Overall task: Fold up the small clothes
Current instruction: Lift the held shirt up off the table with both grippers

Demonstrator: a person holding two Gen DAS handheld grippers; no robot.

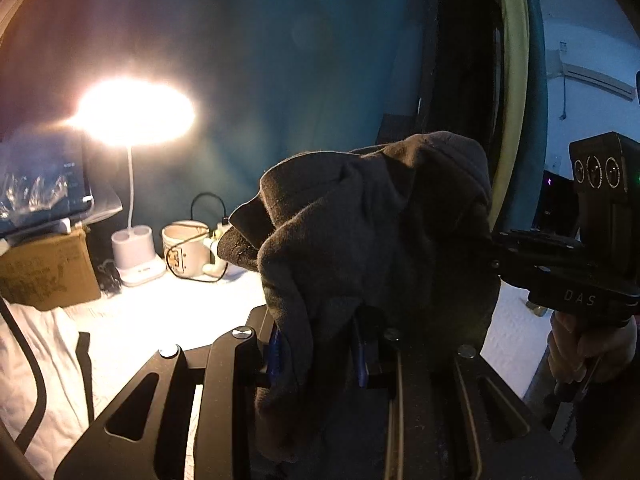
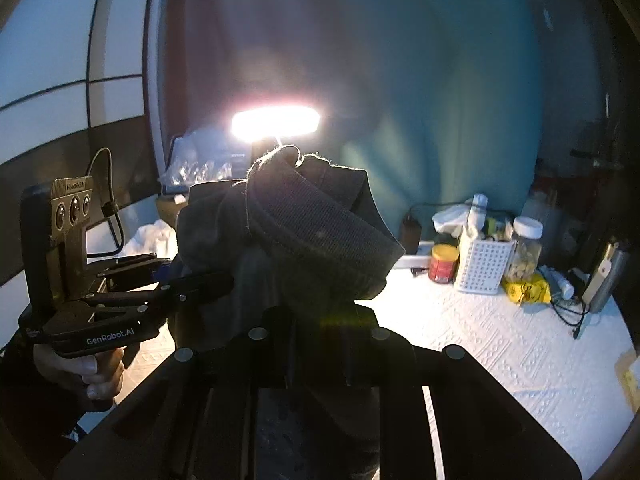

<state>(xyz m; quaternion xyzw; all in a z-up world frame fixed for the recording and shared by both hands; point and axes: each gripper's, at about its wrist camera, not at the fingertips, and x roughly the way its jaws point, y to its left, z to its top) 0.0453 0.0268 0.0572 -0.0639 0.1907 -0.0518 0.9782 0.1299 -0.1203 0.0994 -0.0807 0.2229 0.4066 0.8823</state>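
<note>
Both the left gripper point(image 1: 320, 356) and the right gripper point(image 2: 320, 354) are clenched on the bunched dark garment point(image 1: 372, 232), held up above the white tablecloth point(image 2: 500, 340), so I'd draw them apart evenly to spread it flat before folding
</note>
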